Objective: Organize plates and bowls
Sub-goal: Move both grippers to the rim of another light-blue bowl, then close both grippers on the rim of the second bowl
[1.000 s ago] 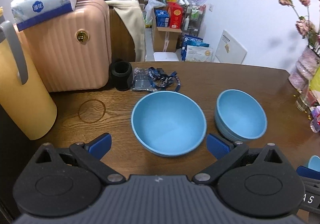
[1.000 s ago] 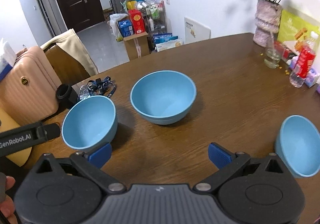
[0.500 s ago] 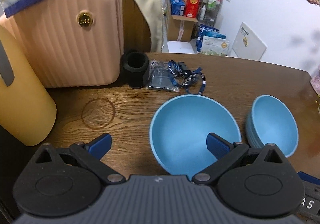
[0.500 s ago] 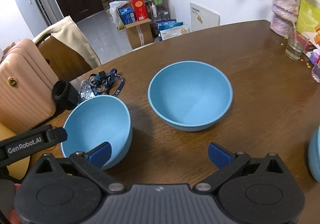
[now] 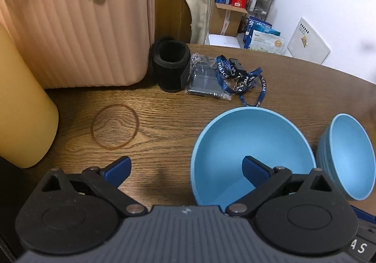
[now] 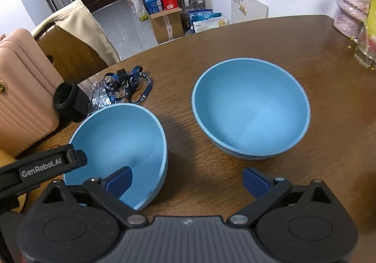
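left hand-held gripper (image 5: 185,168): jaws spread wide, straddling the near rim of the left blue bowl (image 5: 251,145), pinching nothing | right hand-held gripper (image 6: 186,180): jaws just narrowing but apart, left finger inside that bowl | second blue bowl (image 6: 250,108) just beyond on worktop (image 6: 235,51) | lanyard (image 6: 128,83), black cup (image 5: 170,65) farther back

near bowl (image 6: 117,143): on the bench (image 6: 235,51), left of the far bowl (image 6: 251,108)
lanyard (image 6: 127,84): behind the near bowl
sleeve (image 6: 68,101): left of the lanyard, just beside the suitcase (image 6: 21,79)
vase (image 6: 350,11): far right
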{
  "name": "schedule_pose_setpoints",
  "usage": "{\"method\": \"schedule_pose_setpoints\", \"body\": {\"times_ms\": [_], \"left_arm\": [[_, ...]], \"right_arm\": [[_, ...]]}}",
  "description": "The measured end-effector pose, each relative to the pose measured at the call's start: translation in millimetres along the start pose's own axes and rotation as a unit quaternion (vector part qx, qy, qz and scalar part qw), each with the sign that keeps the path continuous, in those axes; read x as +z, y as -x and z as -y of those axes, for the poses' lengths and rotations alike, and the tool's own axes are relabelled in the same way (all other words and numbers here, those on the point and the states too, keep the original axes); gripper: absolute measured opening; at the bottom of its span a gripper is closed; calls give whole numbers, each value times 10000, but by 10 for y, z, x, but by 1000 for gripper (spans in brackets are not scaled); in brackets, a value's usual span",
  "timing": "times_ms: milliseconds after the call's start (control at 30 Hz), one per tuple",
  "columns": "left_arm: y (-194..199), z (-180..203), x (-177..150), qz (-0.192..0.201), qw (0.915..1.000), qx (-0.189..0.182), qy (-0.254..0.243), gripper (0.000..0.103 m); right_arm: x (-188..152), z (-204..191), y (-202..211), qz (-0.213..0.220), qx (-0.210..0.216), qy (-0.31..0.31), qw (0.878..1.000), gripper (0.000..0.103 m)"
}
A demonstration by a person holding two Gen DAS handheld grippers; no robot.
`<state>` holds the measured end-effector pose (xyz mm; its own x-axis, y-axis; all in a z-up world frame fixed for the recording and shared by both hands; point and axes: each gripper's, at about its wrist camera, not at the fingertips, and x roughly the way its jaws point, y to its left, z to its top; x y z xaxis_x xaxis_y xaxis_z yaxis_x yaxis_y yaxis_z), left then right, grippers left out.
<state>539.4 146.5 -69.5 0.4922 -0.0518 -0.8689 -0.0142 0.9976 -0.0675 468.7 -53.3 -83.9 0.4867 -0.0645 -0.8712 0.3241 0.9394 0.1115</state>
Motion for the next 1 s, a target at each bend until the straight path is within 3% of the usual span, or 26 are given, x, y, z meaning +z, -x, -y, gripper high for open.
{"method": "schedule_pose_setpoints", "body": {"times_ms": [100, 200, 267, 400, 767, 833, 1000], "left_arm": [[-86, -1, 1, -63, 10000, 35, -4, 102], [-171, -5, 0, -139, 9999, 28, 15, 95], [-213, -2, -5, -206, 9998, 0, 33, 84], [-298, -8, -20, -295, 9994, -81, 154, 71], [-435, 37, -40, -465, 9976, -459, 224, 22], [-449, 45, -42, -482, 9973, -501, 223, 20], [-421, 43, -42, -457, 9973, -524, 252, 16]], "right_arm": [[9, -13, -112, -74, 4, -34, 10000, 96], [9, -45, -216, -149, 3, -18, 9999, 87], [3, -63, -276, -204, 12, -28, 9998, 84], [-7, -84, -366, -263, 33, -29, 9996, 67], [-15, -101, -486, -352, 344, -110, 9987, 18], [-14, -125, -495, -307, 410, -139, 9986, 11], [-21, -102, -500, -267, 408, -230, 9985, 10]]}}
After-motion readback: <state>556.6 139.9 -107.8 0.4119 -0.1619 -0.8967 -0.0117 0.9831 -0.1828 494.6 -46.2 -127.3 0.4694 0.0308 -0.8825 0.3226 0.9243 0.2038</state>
